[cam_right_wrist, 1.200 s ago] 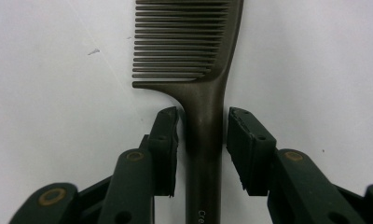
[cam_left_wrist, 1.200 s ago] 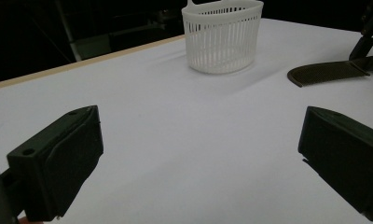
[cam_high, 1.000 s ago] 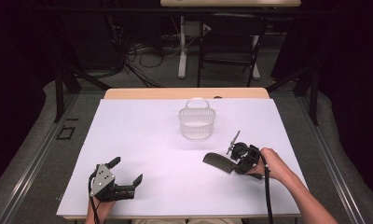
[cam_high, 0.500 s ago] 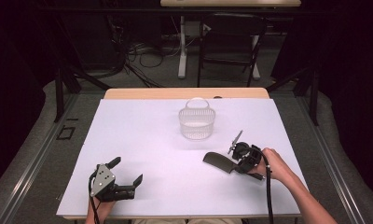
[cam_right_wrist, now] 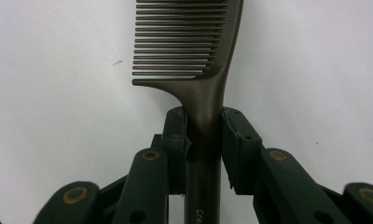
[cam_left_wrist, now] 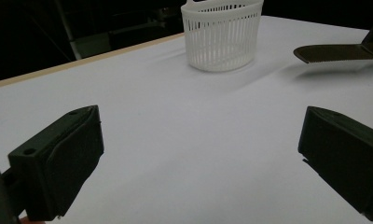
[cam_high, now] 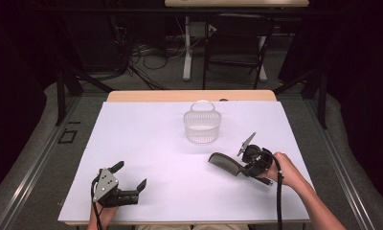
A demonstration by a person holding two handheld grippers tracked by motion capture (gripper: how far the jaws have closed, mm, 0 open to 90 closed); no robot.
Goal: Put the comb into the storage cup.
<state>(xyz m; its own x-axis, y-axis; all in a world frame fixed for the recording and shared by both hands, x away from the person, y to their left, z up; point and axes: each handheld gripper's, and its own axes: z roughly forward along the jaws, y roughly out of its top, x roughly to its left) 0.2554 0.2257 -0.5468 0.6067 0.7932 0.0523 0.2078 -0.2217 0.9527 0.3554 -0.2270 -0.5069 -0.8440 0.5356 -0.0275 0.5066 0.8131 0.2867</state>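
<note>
The dark brown plastic comb with a long straight handle point(cam_right_wrist: 208, 88) is clamped in the right tool point(cam_high: 251, 166), w/ jaws shut on the handle just below where the teeth begin. In the high view the comb point(cam_high: 224, 163) sticks out leftward from the tool, at the right-near part of the white-covered counter point(cam_high: 146, 139), lifted a little off the surface judging by the shadow under it in the left gripper view. The left tool point(cam_high: 129, 183) sits at the near-left w/ jaws wide and nothing between them.

Handling, as a judgement: the comb looks light, thin and stiff, so weight is no issue. Smooth plastic handle is probably a bit slippery; a narrow flat section like that can twist or pivot in the pads if bumped. The fine teeth point(cam_right_wrist: 175, 42) are the weak part and likely to flex or snag, so not a place to grip. Best hold is where it is now: the solid handle, close to the tooth end, pads flat on its two faces.

The white plastic slatted basket with a handle loop point(cam_high: 202, 125) stands upright at mid-far counter, well apart from the comb. Its slats could catch the teeth if the comb goes in teeth-first, so handle-down or laid across seems safer.
</note>
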